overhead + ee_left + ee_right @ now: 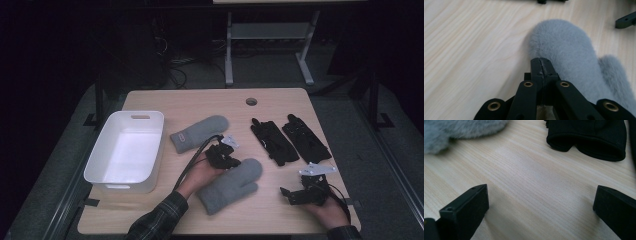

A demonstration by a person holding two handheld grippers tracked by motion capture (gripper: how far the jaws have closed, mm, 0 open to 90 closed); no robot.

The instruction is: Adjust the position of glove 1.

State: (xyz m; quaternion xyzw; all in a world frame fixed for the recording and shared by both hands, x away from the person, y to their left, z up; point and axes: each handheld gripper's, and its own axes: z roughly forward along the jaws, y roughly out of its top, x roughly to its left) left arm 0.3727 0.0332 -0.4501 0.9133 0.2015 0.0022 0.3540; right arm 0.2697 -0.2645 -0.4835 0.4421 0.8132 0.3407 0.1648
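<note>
Though labelled, grey mitten point(199, 132) tag unreadable.

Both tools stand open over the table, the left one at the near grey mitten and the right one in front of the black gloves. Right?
Not quite: the left tool is shut, jaws together at the near grey mitten's edge, as the left gripper view shows. The right tool is open.

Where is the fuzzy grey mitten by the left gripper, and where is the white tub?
grey mitten point(232, 182), high view, middle of its palm.
white tub point(100, 157), high view, its left rim.
left gripper point(541, 61), left gripper view, jaw tips.
</note>
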